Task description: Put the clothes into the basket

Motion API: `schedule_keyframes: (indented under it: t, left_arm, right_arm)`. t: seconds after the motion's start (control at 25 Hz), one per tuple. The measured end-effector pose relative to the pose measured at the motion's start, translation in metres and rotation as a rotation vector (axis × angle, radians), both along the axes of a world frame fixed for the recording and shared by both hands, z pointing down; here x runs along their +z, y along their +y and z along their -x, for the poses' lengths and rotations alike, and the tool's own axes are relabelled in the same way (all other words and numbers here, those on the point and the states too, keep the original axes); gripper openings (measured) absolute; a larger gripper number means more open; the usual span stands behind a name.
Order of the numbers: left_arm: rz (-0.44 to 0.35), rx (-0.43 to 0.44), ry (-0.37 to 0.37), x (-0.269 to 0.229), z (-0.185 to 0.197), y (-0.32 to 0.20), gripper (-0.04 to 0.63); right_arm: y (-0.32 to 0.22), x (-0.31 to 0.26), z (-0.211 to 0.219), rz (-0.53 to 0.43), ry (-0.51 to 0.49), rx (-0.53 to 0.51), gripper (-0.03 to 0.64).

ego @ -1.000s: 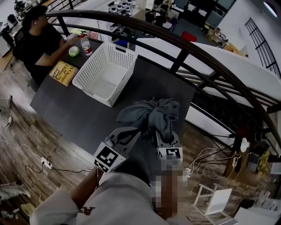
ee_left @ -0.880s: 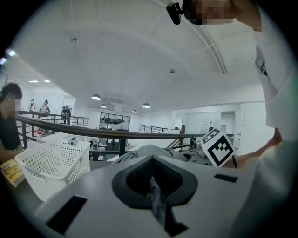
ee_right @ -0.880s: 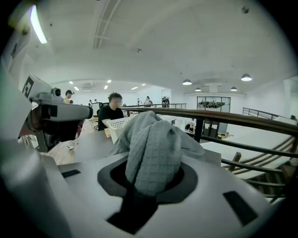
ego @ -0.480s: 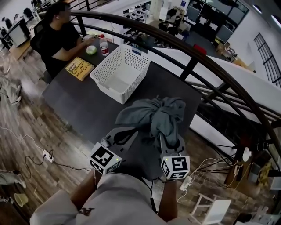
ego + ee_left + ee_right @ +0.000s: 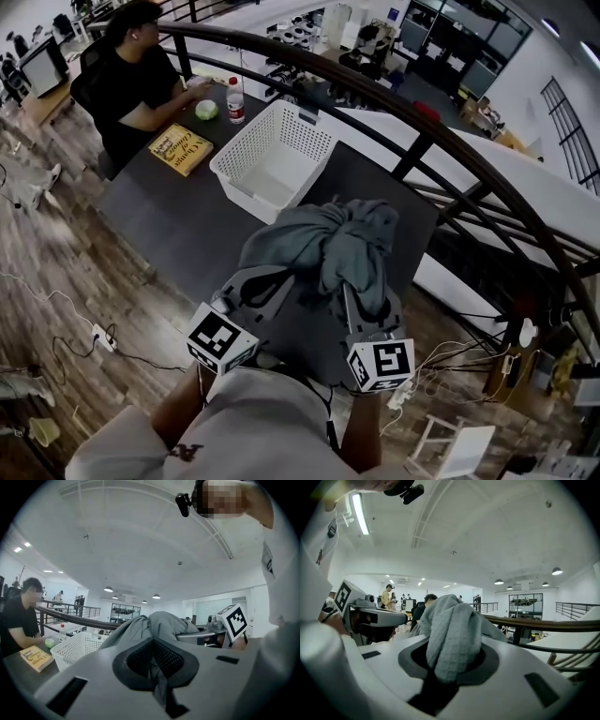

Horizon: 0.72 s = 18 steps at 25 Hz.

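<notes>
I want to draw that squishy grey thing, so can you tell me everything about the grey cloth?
The grey cloth looks like soft fabric with a tiny waffle weave. It is scrunched into a crumpled bundle with folds hanging down. The left gripper and the right gripper each pinch a fold of it and hold it up over the dark table. It is just in front of the white basket, not inside it.

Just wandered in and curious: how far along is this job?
Done: the cloth is picked up, with the left gripper and right gripper both clamped on it. In hand: it is held short of the basket, which looks empty. Left: bring it over the basket and let go.
</notes>
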State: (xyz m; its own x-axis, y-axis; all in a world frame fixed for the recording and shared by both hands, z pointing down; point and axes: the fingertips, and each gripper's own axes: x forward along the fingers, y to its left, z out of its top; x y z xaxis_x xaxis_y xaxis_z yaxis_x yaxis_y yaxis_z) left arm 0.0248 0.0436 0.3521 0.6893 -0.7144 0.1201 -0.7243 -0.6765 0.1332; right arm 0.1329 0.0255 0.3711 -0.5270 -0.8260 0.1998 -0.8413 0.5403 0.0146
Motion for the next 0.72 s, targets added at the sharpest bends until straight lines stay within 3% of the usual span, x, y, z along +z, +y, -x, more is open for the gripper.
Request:
schedule_keyframes:
  t: [0.4, 0.72]
  left_arm:
    - [-0.008, 0.129, 0.015, -0.006, 0.057, -0.031, 0.005]
    - [0.004, 0.189, 0.050, -0.009, 0.075, -0.047, 0.005]
  right_arm:
    - [-0.026, -0.034, 0.050, -0.059, 0.003, 0.135, 0.121]
    - [-0.044, -0.047, 0.075, -0.069, 0.030, 0.171, 0.121]
